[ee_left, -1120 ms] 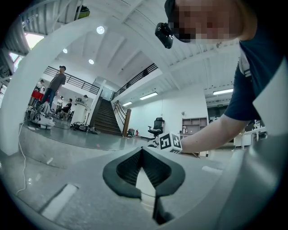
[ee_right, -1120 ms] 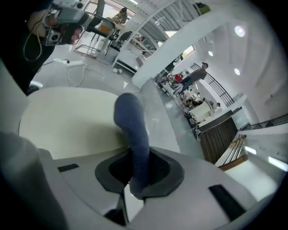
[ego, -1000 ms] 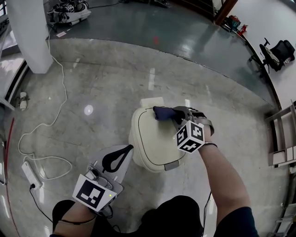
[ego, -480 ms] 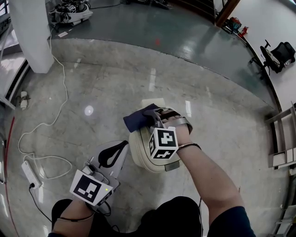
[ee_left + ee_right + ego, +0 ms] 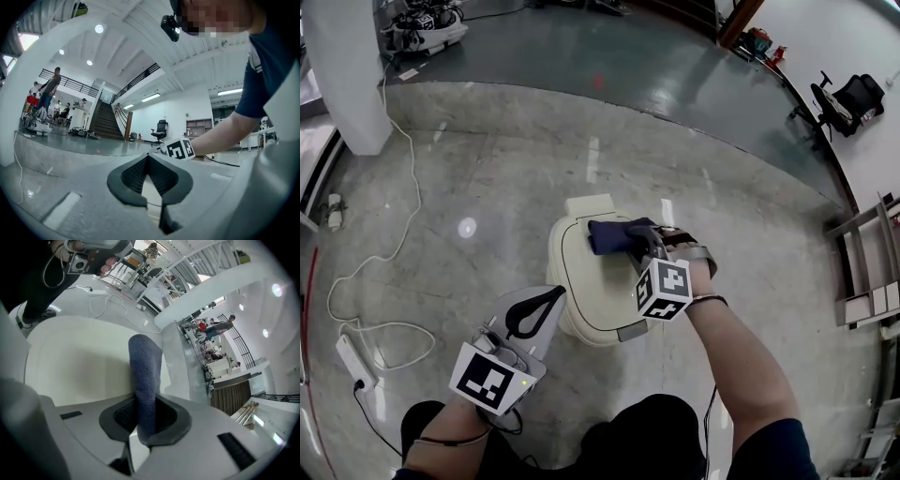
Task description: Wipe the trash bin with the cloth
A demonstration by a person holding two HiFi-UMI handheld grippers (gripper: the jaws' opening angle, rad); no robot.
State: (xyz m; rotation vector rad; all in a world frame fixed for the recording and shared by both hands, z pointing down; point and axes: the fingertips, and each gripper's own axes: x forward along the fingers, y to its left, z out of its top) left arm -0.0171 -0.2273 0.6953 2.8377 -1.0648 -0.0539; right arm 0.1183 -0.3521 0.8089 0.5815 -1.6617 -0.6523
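Observation:
A white trash bin (image 5: 586, 291) with a rounded lid stands on the floor below me. My right gripper (image 5: 639, 242) is shut on a dark blue cloth (image 5: 614, 234) and holds it against the far part of the lid. In the right gripper view the cloth (image 5: 145, 371) hangs from the jaws over the white lid (image 5: 75, 357). Low to the left of the bin, my left gripper (image 5: 534, 314) is shut and holds nothing. Its own view shows the closed gripper (image 5: 149, 164) and the right gripper's marker cube (image 5: 180, 149) beyond.
A white power strip (image 5: 352, 361) and its cable (image 5: 394, 244) lie on the floor at the left. A white pillar (image 5: 342, 75) stands at the back left. An office chair (image 5: 844, 98) and metal shelving (image 5: 867, 272) are on the right.
The right gripper carried the cloth left across the far edge of the lid, then back toward the right. The left gripper stayed beside the bin.

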